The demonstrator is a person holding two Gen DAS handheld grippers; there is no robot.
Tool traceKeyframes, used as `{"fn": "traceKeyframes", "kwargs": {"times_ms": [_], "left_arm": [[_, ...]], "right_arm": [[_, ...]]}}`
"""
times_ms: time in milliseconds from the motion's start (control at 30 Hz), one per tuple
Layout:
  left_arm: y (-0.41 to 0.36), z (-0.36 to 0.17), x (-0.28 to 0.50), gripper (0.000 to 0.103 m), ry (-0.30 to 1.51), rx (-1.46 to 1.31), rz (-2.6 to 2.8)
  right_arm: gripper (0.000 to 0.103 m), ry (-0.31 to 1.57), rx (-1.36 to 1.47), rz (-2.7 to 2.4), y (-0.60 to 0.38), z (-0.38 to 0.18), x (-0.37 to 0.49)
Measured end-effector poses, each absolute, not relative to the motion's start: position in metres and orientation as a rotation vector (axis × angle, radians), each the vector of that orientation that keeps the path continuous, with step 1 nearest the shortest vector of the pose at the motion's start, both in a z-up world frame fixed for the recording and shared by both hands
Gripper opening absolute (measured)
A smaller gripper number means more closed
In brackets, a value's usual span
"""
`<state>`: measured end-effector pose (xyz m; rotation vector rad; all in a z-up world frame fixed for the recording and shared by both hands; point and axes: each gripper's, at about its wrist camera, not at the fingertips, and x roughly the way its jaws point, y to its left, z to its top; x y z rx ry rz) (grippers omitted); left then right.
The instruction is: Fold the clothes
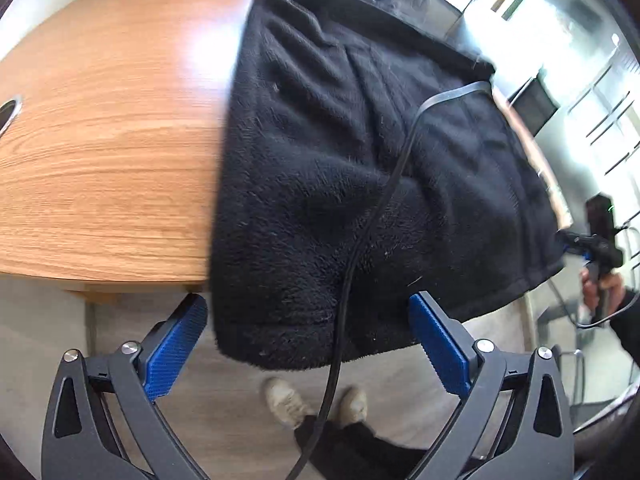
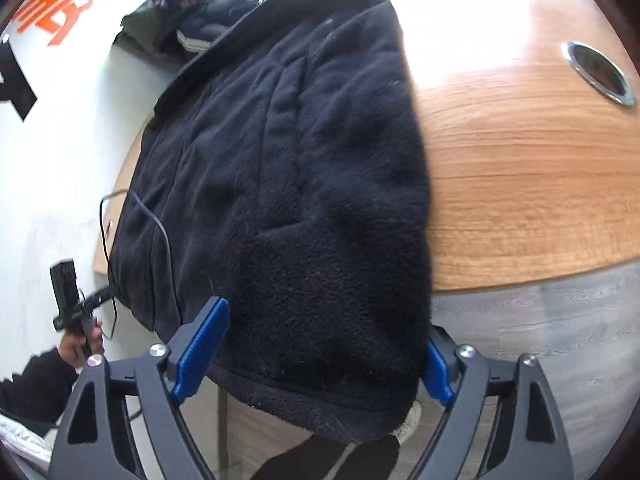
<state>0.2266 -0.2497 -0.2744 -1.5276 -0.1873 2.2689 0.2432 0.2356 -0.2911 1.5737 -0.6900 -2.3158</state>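
The left tool [image 1: 308,340] stands wide open, its blue pads [image 1: 176,344] on either side of the hem of a black fleece jacket [image 1: 360,184], one pad just off the garment's corner and the other at its lower edge; nothing is pinched. The right tool [image 2: 324,356] is open too, with the opposite hem corner lying between its pads [image 2: 202,352] but not pressed by them. Both point steeply down at the edge nearest the person, which suggests the plan is to take the two hem corners at once and carry the lower part up over the body of the jacket.

Ahead of both tools the jacket lies spread on the wooden tabletop [image 1: 112,128], its hem hanging over the near edge above the floor, so the corners are free to be gripped from below and above. A black cable [image 1: 372,208] trails from the left tool across the fleece and could get folded in or drag the cloth. Beside the jacket the wood is bare but for a round cable hole [image 2: 600,72]. Below the tools are the person's shoes [image 1: 288,400]. In each view the other hand [image 1: 600,284] shows off to the side, gripping its handle
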Motion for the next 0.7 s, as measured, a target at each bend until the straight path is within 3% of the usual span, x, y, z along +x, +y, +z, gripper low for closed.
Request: {"fn": "traceKeyframes", "kwargs": {"times_ms": [67, 167, 233, 300, 467, 700], "left_arm": [[-0.243, -0.275, 0.227, 0.098, -0.189, -1.510, 2.263], [-0.236, -0.274, 0.226, 0.093, -0.173, -1.503, 2.270], [-0.235, -0.273, 0.223, 0.085, -0.172, -1.512, 2.278], [-0.237, -0.267, 0.226, 0.066, -0.149, -1.509, 2.294], [-0.239, -0.244, 0.233, 0.026, -0.058, -1.492, 2.326], [-0.236, -0.230, 0.226, 0.018, -0.014, -1.467, 2.284]], "right_arm": [[0.070, -0.589, 1.595, -2.313, 0.224, -0.289, 0.241], [0.049, -0.598, 1.623, -2.303, 0.218, -0.288, 0.240], [0.036, -0.589, 1.620, -2.302, 0.213, -0.283, 0.240], [0.023, -0.592, 1.611, -2.293, 0.212, -0.281, 0.241], [0.014, -0.611, 1.571, -2.281, 0.209, -0.270, 0.245], [0.013, -0.582, 1.547, -2.274, 0.210, -0.254, 0.252]]}}
